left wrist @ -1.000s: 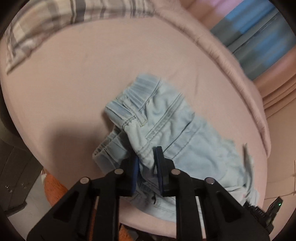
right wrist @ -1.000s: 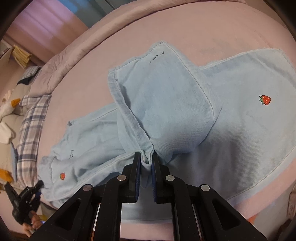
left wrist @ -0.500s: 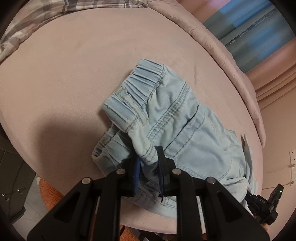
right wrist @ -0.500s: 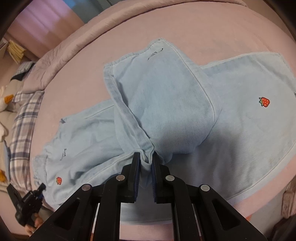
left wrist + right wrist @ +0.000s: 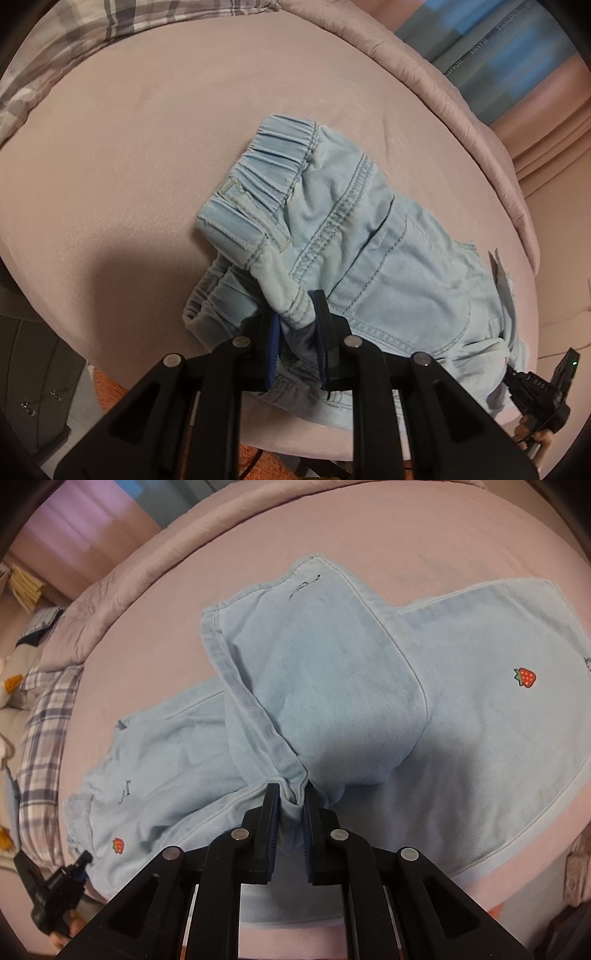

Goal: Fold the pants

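Light blue denim pants (image 5: 373,258) with small strawberry patches lie on a pink bed. My left gripper (image 5: 297,314) is shut on the waist end beside the elastic waistband (image 5: 273,166), lifting it and carrying it over the fabric below. My right gripper (image 5: 290,797) is shut on the edge of one pant leg (image 5: 325,686), which is lifted and folded over the other leg (image 5: 498,731) lying flat. Each gripper shows in the other's view: the right one (image 5: 535,391) and the left one (image 5: 55,890).
The pink bed (image 5: 129,147) has a raised quilted edge (image 5: 461,107) at the back. A plaid pillow (image 5: 92,40) lies at one end, also in the right wrist view (image 5: 40,731). Curtains (image 5: 517,48) hang behind. An orange rug (image 5: 110,391) and dark drawers (image 5: 33,380) sit below.
My left gripper has carried the waist end further over the bed, the waistband spreading out. The right gripper keeps its hold on the leg edge and shifted only slightly.
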A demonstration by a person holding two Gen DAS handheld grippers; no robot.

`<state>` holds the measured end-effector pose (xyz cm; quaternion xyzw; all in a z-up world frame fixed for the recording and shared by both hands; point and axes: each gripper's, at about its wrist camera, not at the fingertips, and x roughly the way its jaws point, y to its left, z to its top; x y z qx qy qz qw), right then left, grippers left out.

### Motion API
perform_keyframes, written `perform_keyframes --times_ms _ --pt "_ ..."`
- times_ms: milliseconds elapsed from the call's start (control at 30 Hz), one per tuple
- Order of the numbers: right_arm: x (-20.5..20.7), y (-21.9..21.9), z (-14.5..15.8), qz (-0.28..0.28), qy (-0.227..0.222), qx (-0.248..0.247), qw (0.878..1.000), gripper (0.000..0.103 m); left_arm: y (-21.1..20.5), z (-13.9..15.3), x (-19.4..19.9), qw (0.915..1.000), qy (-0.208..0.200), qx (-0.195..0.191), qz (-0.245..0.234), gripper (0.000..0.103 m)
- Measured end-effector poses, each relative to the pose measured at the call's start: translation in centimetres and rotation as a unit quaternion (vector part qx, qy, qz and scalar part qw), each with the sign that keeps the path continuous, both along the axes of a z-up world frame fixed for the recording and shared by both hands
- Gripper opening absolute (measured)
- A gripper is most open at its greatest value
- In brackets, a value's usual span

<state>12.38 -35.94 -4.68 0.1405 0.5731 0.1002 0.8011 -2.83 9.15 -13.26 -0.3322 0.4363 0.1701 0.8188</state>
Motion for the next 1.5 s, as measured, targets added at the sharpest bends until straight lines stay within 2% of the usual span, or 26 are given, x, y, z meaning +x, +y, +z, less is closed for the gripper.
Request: perform_keyframes --times_ms 167,300,367,433,533,667,800,867,967,1033,1167,1200,1267,1300,1333,1367,1433,1500 --pt "-0.2 -0.2 0.1 0.002 0.004 -0.001 1.000 0.008 -0.4 0.0 0.2 0.9999 0.003 0.013 0.002 0.020" --pt "-0.1 -0.1 0.8 0.005 0.010 -0.014 1.000 0.012 -0.4 0.0 0.2 0.9999 0.004 0.011 0.001 0.020" --pt "-0.4 0.0 1.5 0.005 0.007 -0.029 1.000 0.022 -0.4 -0.1 0.3 0.9999 0.004 0.011 0.001 0.020" --pt "-0.8 -0.3 2.6 0.006 -0.006 -0.037 0.999 0.041 -0.4 -0.1 0.3 0.9999 0.004 0.013 0.000 0.020" --pt "-1.2 -1.0 4.3 0.005 -0.027 -0.038 0.999 0.054 -0.5 -0.2 0.3 0.9999 0.003 0.013 0.000 0.020" --pt "-0.6 -2.7 6.4 -0.004 -0.056 -0.022 0.998 0.055 -0.7 -0.2 0.4 0.9999 0.003 0.016 -0.002 0.020" --pt "1.9 -2.9 7.2 -0.011 -0.066 -0.035 0.997 0.056 -0.7 -0.2 0.4 0.9999 0.003 0.015 -0.002 0.020" --pt "3.2 -1.7 7.6 -0.007 -0.069 -0.054 0.996 0.056 -0.8 -0.2 0.4 0.9999 0.003 0.014 -0.001 0.020" --pt "4.6 1.7 7.6 0.051 -0.092 -0.081 0.991 0.056 -0.8 -0.2 0.4 0.9999 0.004 0.014 0.001 0.020" --pt "6.0 4.6 6.5 0.089 -0.086 -0.093 0.988 0.055 -0.9 -0.2 0.5 0.9998 0.005 0.018 0.001 0.020" --pt "8.6 8.6 3.3 0.121 -0.068 -0.135 0.981 0.055 -1.1 -0.1 0.7 0.9997 0.011 0.020 0.003 0.019" --pt "9.0 9.4 2.3 0.122 -0.062 -0.151 0.979 0.055 -1.1 -0.1 0.7 0.9998 0.011 0.019 0.004 0.019" --pt "9.7 10.2 0.5 0.131 -0.053 -0.169 0.975 0.041 -1.0 -0.1 0.7 0.9998 0.010 0.013 0.007 0.019" --pt "10.1 10.5 -0.4 0.135 -0.047 -0.175 0.974 0.026 -1.0 -0.1 0.7 0.9998 0.010 0.011 0.008 0.019" --pt "10.6 10.7 -1.2 0.147 -0.048 -0.181 0.971 0.005 -0.9 -0.2 0.7 0.9999 0.010 0.009 0.010 0.019" --pt "11.0 10.9 -1.6 0.146 -0.053 -0.188 0.970 0.003 -0.9 -0.2 0.7 0.9999 0.010 0.007 0.011 0.019" --pt "11.5 10.2 -1.2 0.131 -0.052 -0.170 0.975 0.003 -0.8 -0.1 0.8 0.9999 0.012 0.004 0.009 0.019" --pt "11.5 8.6 1.5 0.111 -0.077 -0.126 0.983 0.002 -0.7 0.0 0.8 0.9999 0.013 0.006 0.003 0.019"
